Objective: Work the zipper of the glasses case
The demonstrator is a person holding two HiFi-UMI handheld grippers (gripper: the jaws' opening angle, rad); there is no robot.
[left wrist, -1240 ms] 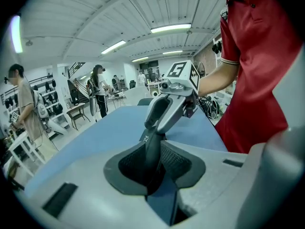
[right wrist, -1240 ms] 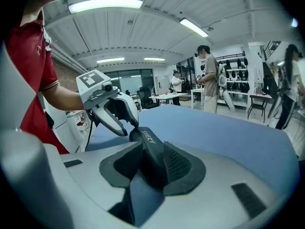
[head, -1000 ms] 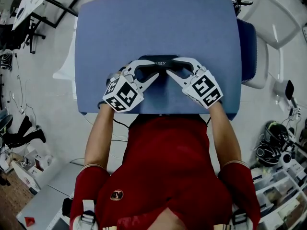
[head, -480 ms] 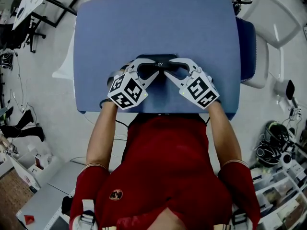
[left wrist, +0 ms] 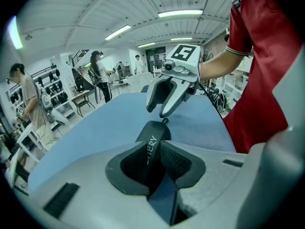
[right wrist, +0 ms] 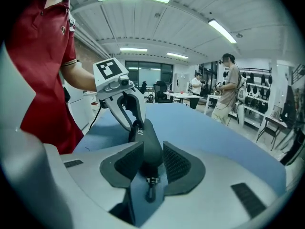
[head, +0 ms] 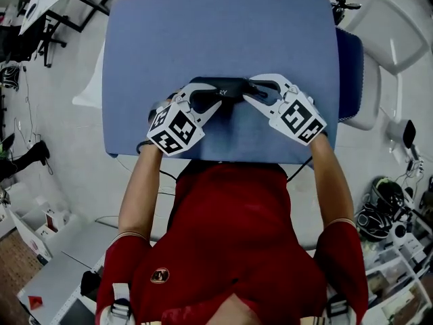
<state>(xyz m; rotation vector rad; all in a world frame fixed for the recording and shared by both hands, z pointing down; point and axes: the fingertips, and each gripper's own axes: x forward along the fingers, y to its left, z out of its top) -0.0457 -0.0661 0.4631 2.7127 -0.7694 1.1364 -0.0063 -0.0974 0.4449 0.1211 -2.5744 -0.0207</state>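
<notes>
Head view: the glasses case (head: 230,87) lies near the front of the blue table (head: 223,26), lengthwise between the two hands. The left tongs (head: 206,95) are about where they were a second ago. The right tongs (head: 252,90) have slid outward toward the table's right side and now sit at the case's right end. A white chair (head: 392,26) stands well apart, beyond the table's right edge.

Left gripper view: these tongs are narrow, their pads (left wrist: 178,159) pinching the near end of the case and pinning it. At the far end the right tongs hang just over the case. Only they stand close to it.

Right gripper view: these tongs have just been closing a little but remain wide. The case's end is between the pads, which look to stand just beside its sides rather than press on it. The zipper pull (right wrist: 150,187) hangs off this end, below the pads and not caught by them. So the zipper is probably not yet being drawn, and the right tongs would first have to take the pull. People (right wrist: 231,87) and racks are far behind, out of the way.
</notes>
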